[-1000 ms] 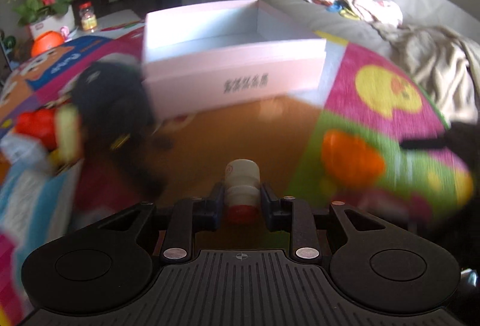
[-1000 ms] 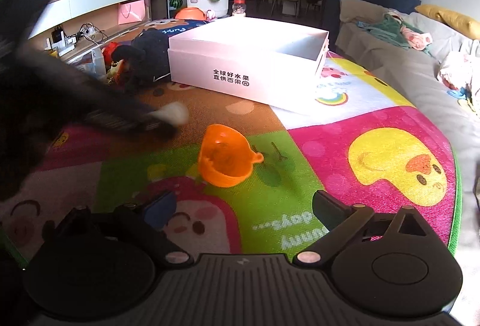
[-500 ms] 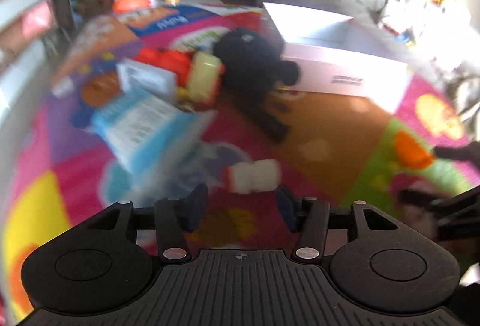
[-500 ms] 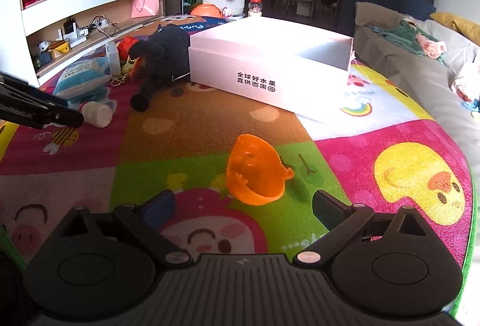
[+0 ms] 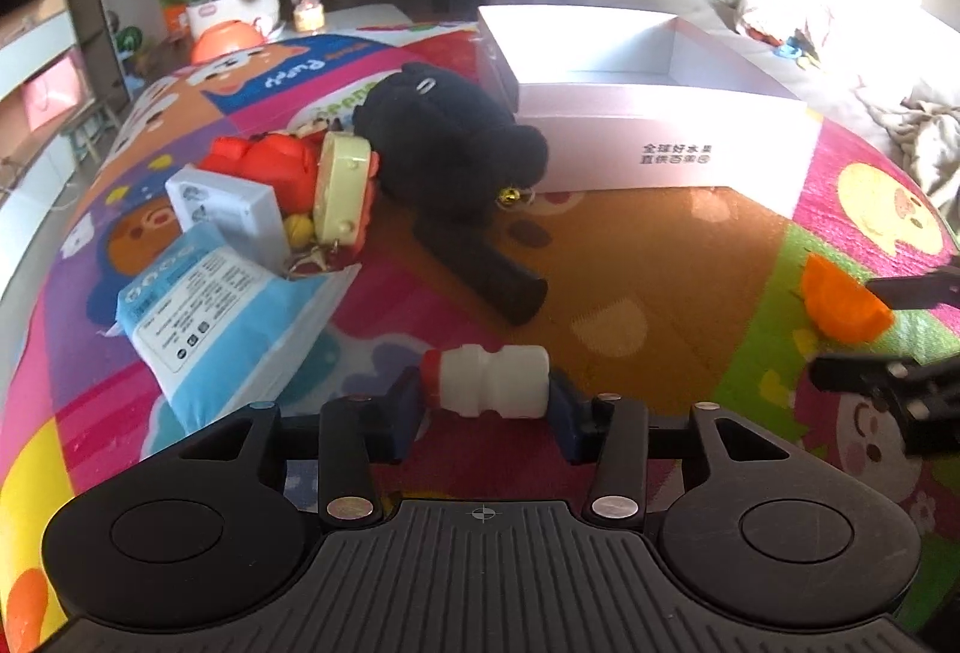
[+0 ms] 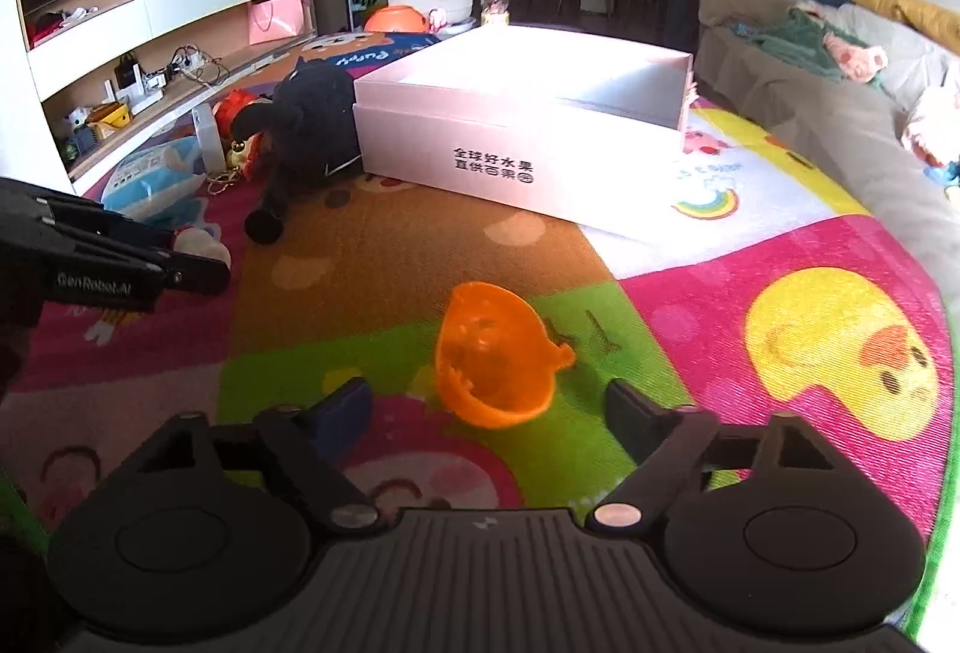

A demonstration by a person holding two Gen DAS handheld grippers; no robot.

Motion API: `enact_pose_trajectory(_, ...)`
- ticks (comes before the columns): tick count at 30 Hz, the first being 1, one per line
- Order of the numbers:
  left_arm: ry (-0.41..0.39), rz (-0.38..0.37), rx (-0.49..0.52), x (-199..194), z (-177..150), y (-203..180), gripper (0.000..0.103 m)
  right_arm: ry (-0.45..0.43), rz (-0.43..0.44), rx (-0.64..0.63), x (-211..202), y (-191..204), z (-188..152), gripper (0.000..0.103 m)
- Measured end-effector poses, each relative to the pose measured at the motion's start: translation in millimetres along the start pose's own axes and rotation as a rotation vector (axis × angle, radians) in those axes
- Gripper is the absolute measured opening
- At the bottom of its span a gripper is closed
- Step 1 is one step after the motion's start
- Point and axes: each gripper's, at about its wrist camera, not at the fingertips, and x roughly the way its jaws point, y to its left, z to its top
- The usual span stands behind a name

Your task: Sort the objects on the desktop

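A small white bottle (image 5: 489,380) with a red cap lies sideways on the play mat, and my left gripper (image 5: 486,401) is shut on it, one pad at each end. From the right wrist view the left gripper (image 6: 198,269) shows at the left edge with the bottle (image 6: 201,245) at its tip. An orange plastic cup (image 6: 495,359) lies on its side on the green patch. My right gripper (image 6: 486,404) straddles its near part with jaws closing, pads clear of it. The left wrist view shows the cup (image 5: 840,305) between the right gripper's fingers (image 5: 912,290).
An open white box (image 5: 660,149) stands at the back of the mat. Left of it lie a black plush toy (image 5: 444,137), a red and cream toy (image 5: 300,173), a white pack (image 5: 228,209) and a blue wipes pack (image 5: 222,317). A sofa (image 6: 840,101) runs along the right.
The left gripper swung away from the box, let the bottle lie on the mat, then closed on its ends. The right gripper's fingers have drawn closer around the orange cup.
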Motion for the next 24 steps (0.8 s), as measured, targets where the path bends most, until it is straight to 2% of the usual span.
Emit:
enact_pose_trajectory(1, -0.002, -0.010, 0.010, -1.7, -0.5, -1.1, 0.048, 0.014, 0.001, -0.004, 2.1, 0.7, 2.4, 0.063)
enact_pose_trajectory(2, -0.005, -0.019, 0.022, -4.3, -1.5, -2.7, 0.048, 0.027, -0.010, -0.013, 3.8, 1.2, 5.1, 0.059)
enact_pose_trajectory(4, -0.014, -0.034, 0.045, -11.5, -4.6, -6.6, 0.048, 0.039, -0.026, -0.028, 4.4, 0.9, 9.2, 0.042)
enact_pose_trajectory(8, -0.054, -0.112, 0.063, -36.5, -1.1, -10.7, 0.048, 0.059, 0.000, -0.020, -8.3, -5.6, 19.8, 0.042)
enact_pose_trajectory(14, -0.234, -0.231, 0.191, -90.7, 36.1, -26.5, 0.048, -0.013, 0.088, -0.055, -75.0, -14.8, 56.9, 0.042)
enact_pose_trajectory(17, -0.337, -0.222, 0.249, -100.7, 59.9, -35.5, 0.048, -0.099, 0.072, -0.070, -108.5, -20.7, 81.2, 0.042)
enact_pose_trajectory(19, -0.409, -0.183, 0.269, -95.0, 80.7, -42.1, 0.048, -0.155, 0.052, -0.062, -119.6, -26.2, 99.2, 0.042)
enact_pose_trajectory(21, -0.481, -0.144, 0.257, -81.7, 104.8, -49.0, 0.049, -0.223, 0.008, -0.072, -119.7, -30.4, 119.7, 0.042)
enact_pose_trajectory(23, -0.516, -0.134, 0.212, -66.1, 125.2, -50.1, 0.055, -0.279, -0.036, -0.077, -107.3, -33.1, 143.5, 0.042)
enact_pose_trajectory(24, -0.488, -0.143, 0.184, -55.0, 136.5, -46.8, 0.062, -0.304, -0.055, -0.080, -97.9, -34.9, 154.3, 0.053)
